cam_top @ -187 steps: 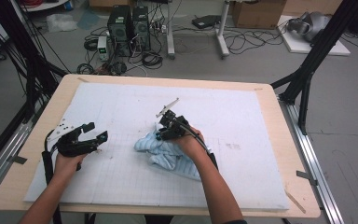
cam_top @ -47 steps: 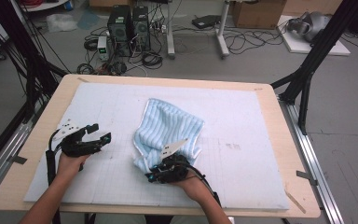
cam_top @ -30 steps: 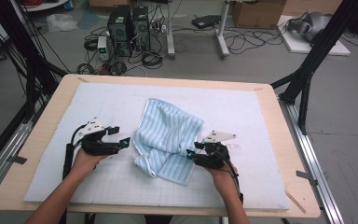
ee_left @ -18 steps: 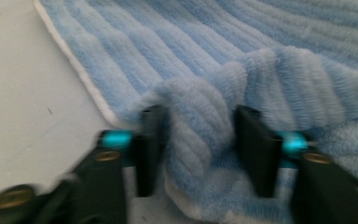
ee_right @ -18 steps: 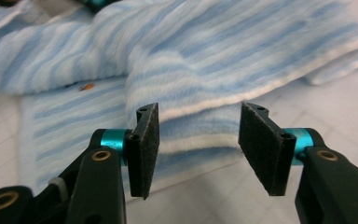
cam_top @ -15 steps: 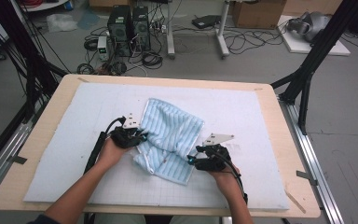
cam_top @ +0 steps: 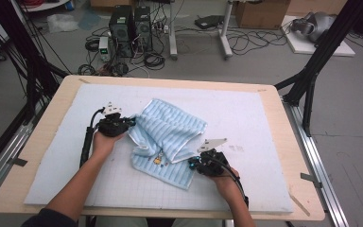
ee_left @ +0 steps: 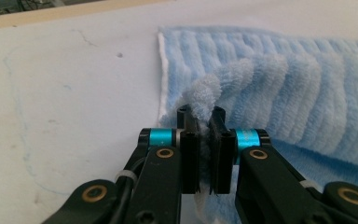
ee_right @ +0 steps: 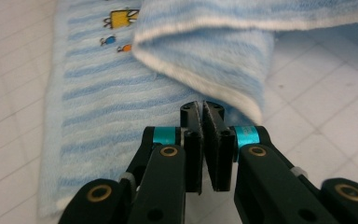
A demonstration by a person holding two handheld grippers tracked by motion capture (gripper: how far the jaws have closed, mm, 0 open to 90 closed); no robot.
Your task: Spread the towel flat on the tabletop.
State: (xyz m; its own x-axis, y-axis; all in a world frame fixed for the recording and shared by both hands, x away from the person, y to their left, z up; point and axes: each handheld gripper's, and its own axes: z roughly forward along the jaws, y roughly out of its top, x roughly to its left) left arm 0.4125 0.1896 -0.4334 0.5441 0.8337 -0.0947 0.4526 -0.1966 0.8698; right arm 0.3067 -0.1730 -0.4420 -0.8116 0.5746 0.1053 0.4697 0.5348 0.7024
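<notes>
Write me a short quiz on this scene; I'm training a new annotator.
1. True or false: the left gripper pinches a fold of the blue striped towel.
2. The towel lies: A spread flat, B partly folded over itself, C rolled into a tube?
3. What colour is the biggest embroidered figure on the towel?
Key: 1 true, its jaws have just closed on the fold; 2 B; 3 yellow.
</notes>
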